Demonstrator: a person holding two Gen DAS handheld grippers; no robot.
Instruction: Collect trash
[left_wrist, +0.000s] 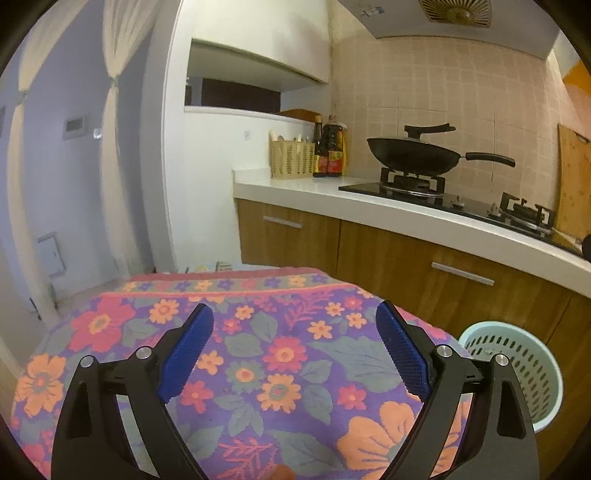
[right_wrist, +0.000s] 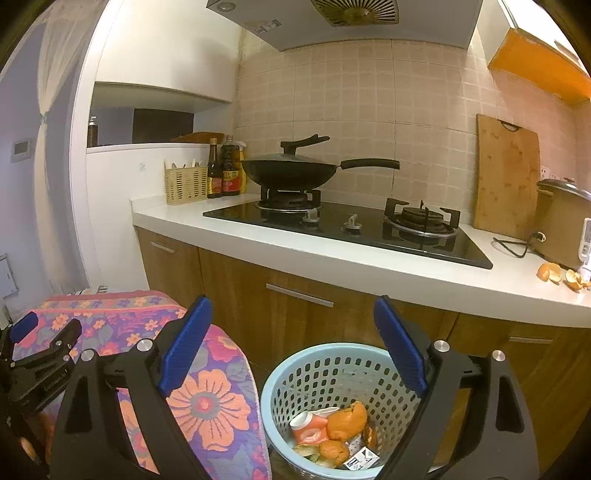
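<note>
A light blue perforated waste basket (right_wrist: 288, 384) stands on the floor by the cabinets; it holds orange peels (right_wrist: 347, 421), a crumpled orange-and-white cup (right_wrist: 308, 430) and paper scraps. My right gripper (right_wrist: 291, 317) is open and empty, held above the basket. More orange peels (right_wrist: 563, 275) lie on the white counter at the far right. My left gripper (left_wrist: 295, 325) is open and empty above a floral cloth (left_wrist: 258, 369); it also shows at the left edge of the right wrist view (right_wrist: 44, 332). The basket shows in the left wrist view (left_wrist: 524, 365) at lower right.
A white counter (right_wrist: 332, 254) carries a black gas hob (right_wrist: 351, 229) with a wok (right_wrist: 291, 171), sauce bottles (right_wrist: 225, 171), a cream utensil caddy (right_wrist: 186, 186), a leaning wooden cutting board (right_wrist: 506, 177) and a rice cooker (right_wrist: 561, 221). Wooden cabinets (right_wrist: 295, 314) stand below.
</note>
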